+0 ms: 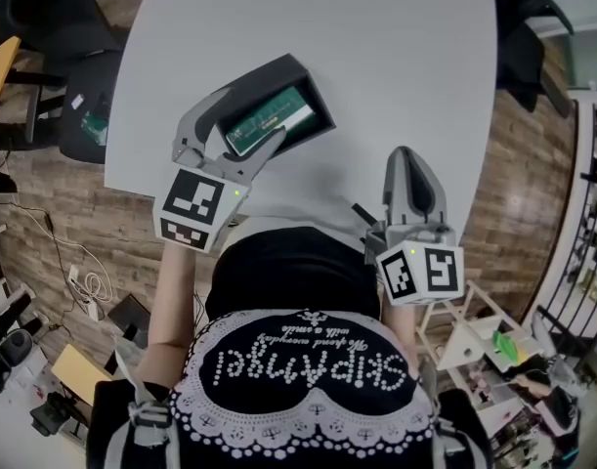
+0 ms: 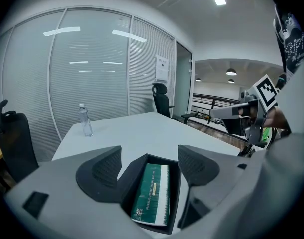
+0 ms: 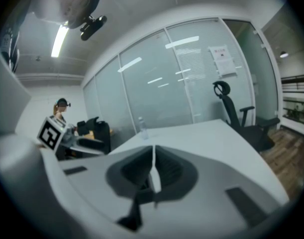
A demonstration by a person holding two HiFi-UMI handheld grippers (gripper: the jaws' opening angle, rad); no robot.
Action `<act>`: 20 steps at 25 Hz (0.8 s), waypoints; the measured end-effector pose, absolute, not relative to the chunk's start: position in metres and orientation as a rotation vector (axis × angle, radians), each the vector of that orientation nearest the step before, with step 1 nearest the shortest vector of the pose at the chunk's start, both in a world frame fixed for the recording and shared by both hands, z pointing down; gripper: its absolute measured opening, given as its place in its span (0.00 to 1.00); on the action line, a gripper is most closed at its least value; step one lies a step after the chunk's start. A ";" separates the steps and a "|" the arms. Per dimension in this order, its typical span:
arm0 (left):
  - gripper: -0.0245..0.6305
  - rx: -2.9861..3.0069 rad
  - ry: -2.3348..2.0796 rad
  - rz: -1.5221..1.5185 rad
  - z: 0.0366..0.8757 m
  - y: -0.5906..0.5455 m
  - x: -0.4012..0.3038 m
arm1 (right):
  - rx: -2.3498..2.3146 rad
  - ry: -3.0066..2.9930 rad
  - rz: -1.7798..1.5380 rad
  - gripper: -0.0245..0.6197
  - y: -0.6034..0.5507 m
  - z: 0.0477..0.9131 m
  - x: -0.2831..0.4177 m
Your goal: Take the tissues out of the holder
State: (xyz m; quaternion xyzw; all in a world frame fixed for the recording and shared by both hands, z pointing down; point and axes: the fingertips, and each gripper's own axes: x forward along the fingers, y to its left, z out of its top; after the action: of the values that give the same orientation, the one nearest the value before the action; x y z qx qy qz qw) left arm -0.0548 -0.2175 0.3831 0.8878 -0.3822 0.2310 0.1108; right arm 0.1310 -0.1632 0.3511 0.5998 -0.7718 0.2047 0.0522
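Note:
A black open-topped holder (image 1: 308, 78) lies on the white table (image 1: 376, 57) near its front edge. A green and white tissue pack (image 1: 288, 113) lies inside it. My left gripper (image 1: 244, 120) stands open over the holder's near end, one finger on each side. In the left gripper view the holder (image 2: 126, 188) and the pack (image 2: 152, 192) sit between the fingers (image 2: 99, 172), and the pads touch neither. My right gripper (image 1: 407, 159) hovers to the right at the table's edge, apart from the holder. It is shut, with nothing seen in it (image 3: 153, 158).
A clear water bottle (image 2: 85, 121) stands at the far end of the table, also in the right gripper view (image 3: 143, 128). Black office chairs (image 1: 54, 27) stand left of the table, another (image 2: 161, 97) at the far side. A glass wall lies beyond.

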 end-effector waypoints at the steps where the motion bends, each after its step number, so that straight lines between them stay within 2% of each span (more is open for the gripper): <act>1: 0.57 2.603 -1.121 0.681 0.385 -0.217 -0.054 | 1.824 -2.347 0.625 0.09 -0.163 0.351 0.131; 20: 0.58 2.552 -1.061 0.809 0.419 -0.207 -0.052 | 1.824 -2.338 0.645 0.09 -0.160 0.348 0.128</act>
State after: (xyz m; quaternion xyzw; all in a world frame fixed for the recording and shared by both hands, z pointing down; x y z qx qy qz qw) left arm -0.0520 -0.2066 0.4188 0.8786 -0.3652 0.2785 0.1307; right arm 0.1279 -0.1596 0.3479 0.6001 -0.7694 0.2121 0.0533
